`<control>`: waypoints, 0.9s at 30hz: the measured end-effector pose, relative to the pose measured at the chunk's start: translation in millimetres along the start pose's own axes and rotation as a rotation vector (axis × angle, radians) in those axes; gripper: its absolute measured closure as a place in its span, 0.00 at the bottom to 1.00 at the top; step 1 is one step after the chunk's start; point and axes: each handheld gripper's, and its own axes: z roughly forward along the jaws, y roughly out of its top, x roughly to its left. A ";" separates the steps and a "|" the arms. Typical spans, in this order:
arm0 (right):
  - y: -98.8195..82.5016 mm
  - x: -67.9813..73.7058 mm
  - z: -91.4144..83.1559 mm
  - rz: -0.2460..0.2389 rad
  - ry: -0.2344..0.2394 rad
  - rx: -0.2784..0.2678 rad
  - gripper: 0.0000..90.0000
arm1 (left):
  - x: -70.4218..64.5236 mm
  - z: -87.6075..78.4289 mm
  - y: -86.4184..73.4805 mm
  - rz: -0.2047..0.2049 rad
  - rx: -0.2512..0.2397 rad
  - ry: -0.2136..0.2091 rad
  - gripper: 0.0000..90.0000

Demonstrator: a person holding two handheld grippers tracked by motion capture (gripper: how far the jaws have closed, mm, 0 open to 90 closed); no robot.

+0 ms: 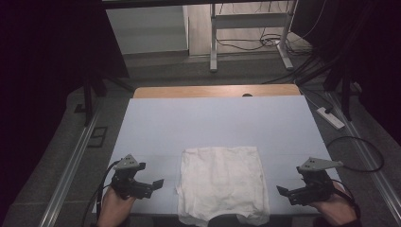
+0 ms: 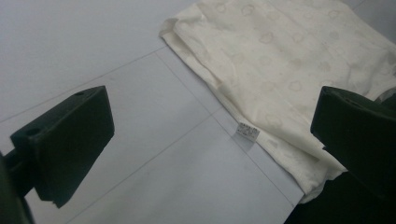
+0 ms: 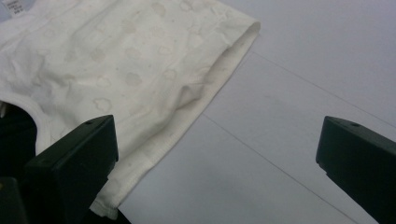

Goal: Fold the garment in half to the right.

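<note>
My left gripper (image 1: 150, 185) has its jaws spread wide, nothing between them; my right gripper (image 1: 289, 193) is the same, wide and empty. Both hover low over the pale blue-white table sheet (image 1: 213, 123), near its front edge, jaws pointing inward toward each other.

Between them lies the cream-white folded cotton garment with a faint cloud print (image 1: 221, 183), flat, its near end hanging slightly over the table's front edge. It lies to the right of my left fingers and to the left of my right fingers, apart from both.

Left gripper view: the garment's folded side edge (image 2: 219, 88) runs diagonally past the jaws, a small white sewn label (image 2: 247, 132) sticking out from it.

Right gripper view: the opposite hemmed edge (image 3: 205, 86) lies just beyond my jaw.

Long axis: roughly front-to-back. Neither hand looks clearly nearer. Judgement: next, close in on both side edges together.
</note>
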 end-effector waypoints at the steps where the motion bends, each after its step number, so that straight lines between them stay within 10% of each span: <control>1: 0.9 -0.4 0.4 0.001 0.001 -0.004 0.00 | 0.4 1.0 0.7 0.001 -0.003 -0.002 0.00; 27: 26.8 3.3 29.2 -0.060 0.032 0.032 0.00 | 13.5 33.0 29.6 0.022 0.008 -0.012 0.00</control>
